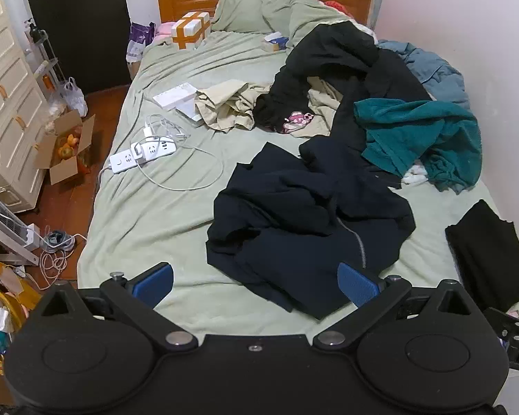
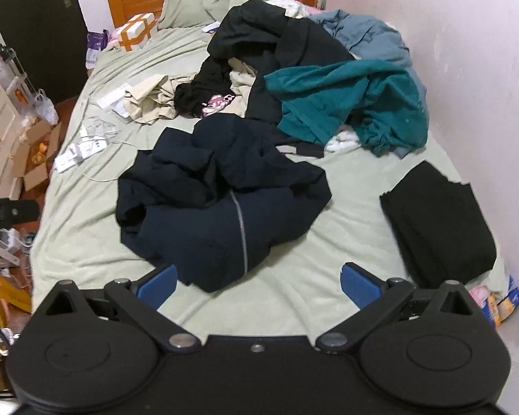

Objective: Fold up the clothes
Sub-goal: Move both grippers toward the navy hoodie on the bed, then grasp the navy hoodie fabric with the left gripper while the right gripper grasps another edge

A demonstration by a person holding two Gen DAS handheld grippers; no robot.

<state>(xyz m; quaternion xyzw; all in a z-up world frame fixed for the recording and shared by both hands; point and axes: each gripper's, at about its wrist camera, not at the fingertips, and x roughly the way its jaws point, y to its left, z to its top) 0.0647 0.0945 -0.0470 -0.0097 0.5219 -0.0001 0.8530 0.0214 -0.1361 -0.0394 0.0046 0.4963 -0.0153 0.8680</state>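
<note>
The navy zip jacket lies crumpled in the middle of the bed, near its foot end. The cloth is bunched in thick folds, and a grey zipper line runs down its front part. It is not spread flat. Behind it, toward the headboard, there is a loose pile: a black garment with a pink printed figure, a beige garment just beside it, a teal garment lying over the pile on the wall side, and a grey-blue garment against the wall. A folded black piece lies flat and apart from the jacket, near the wall at the foot end.

The left tool is above the bed's foot edge with its blue pads wide apart and nothing between them; the jacket hem lies between and beyond the pads. The right tool also has its pads wide apart and holds nothing.

The left view shows more of the floor side: white power strips with cables on the sheet, a cardboard box with fruit, and a white drawer unit. The right view shows the folded black piece whole and the zipper more clearly.
</note>
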